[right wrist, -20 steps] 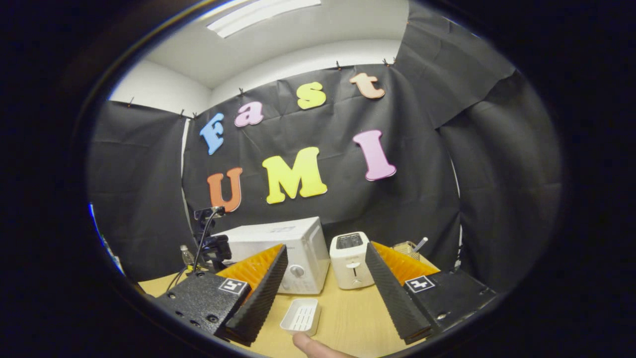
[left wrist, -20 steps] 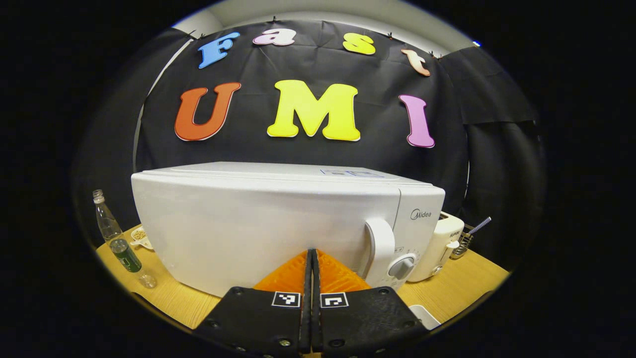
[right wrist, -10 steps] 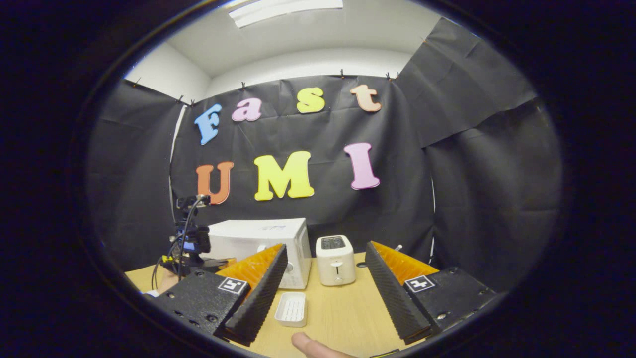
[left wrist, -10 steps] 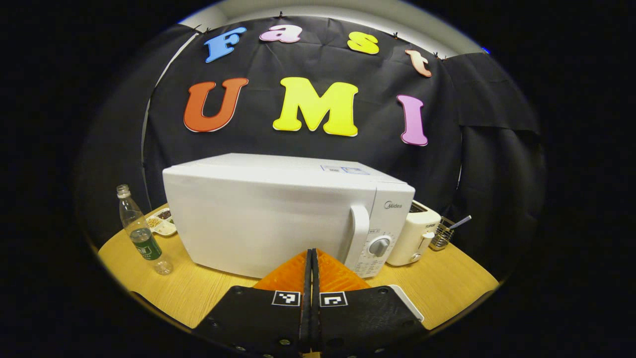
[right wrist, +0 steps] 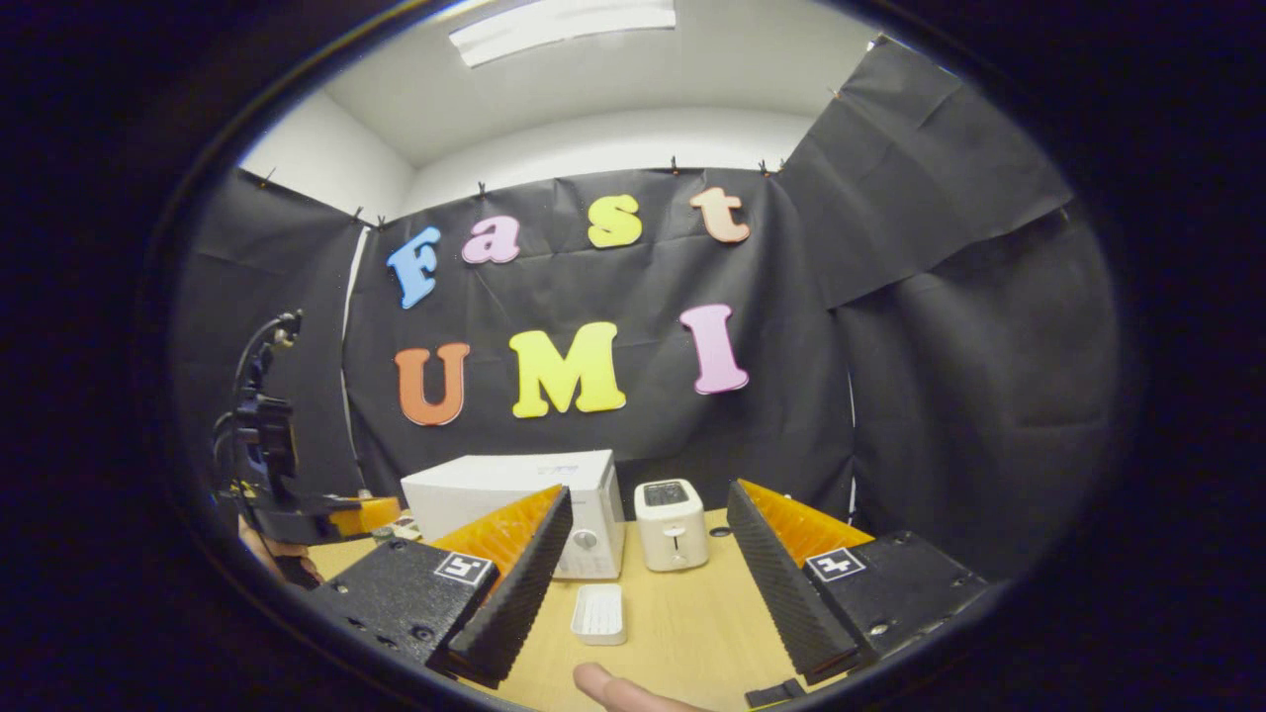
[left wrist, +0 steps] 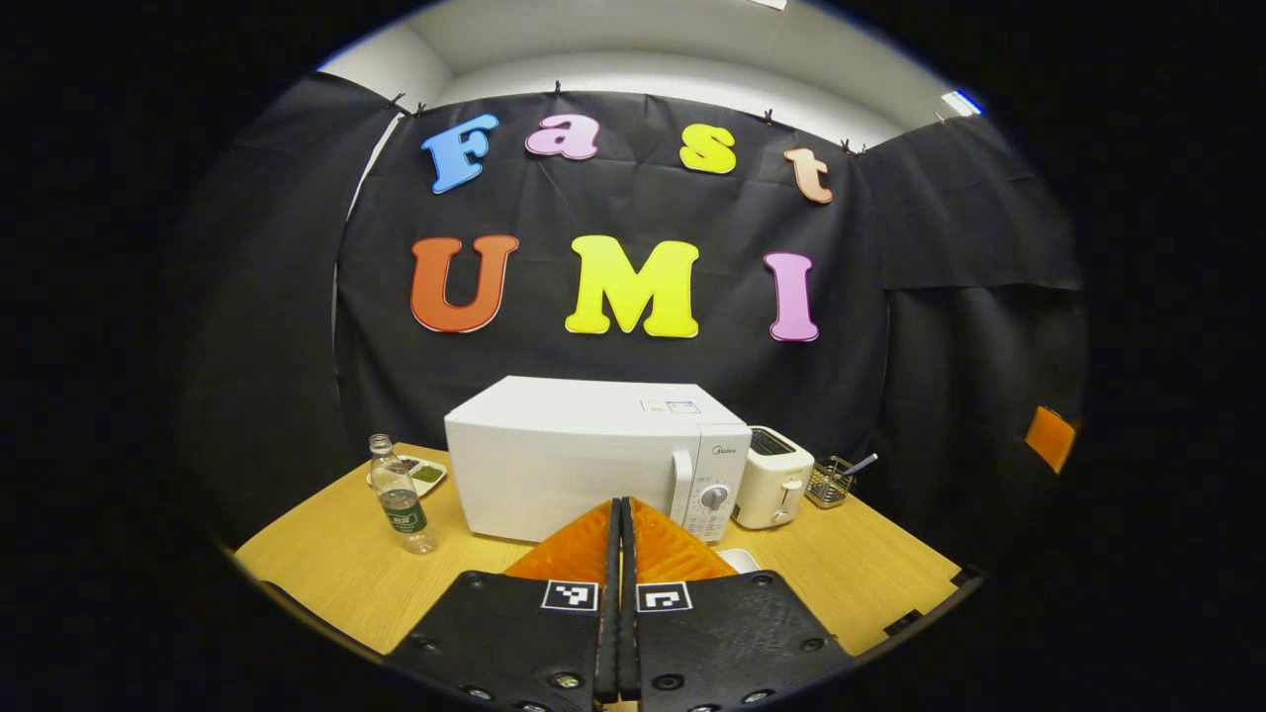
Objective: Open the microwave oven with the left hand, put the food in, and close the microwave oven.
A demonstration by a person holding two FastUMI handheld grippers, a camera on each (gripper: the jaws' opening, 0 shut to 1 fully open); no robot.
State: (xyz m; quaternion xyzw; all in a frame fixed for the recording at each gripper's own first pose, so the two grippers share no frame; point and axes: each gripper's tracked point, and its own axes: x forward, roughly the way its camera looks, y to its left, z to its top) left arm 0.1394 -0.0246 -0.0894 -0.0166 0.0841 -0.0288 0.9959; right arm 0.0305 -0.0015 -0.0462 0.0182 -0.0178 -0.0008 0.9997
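The white microwave [left wrist: 584, 457] stands on the wooden table [left wrist: 326, 569] with its door shut; its handle [left wrist: 681, 479] and dial [left wrist: 714, 497] are at its right end. My left gripper [left wrist: 621, 506] is shut with nothing in it and hangs well back from the microwave's front. A small white ridged dish [right wrist: 598, 613] lies on the table in front of the microwave [right wrist: 514, 491]; its corner [left wrist: 740, 560] peeks out beside my left fingers. My right gripper [right wrist: 649, 489] is open and holds nothing, set back from the dish. The left gripper [right wrist: 297, 509] hangs at far left, held by a hand.
A white toaster [left wrist: 774, 477] stands right of the microwave, with a wire utensil basket [left wrist: 829, 482] beyond it. A plastic bottle [left wrist: 399, 494] and a snack dish [left wrist: 420, 473] sit to the microwave's left. A fingertip [right wrist: 613, 687] shows at the table's near edge.
Both grippers have drawn back from the microwave, the left one a long way, so the microwave looks much smaller. The door stayed shut and the white dish did not move.
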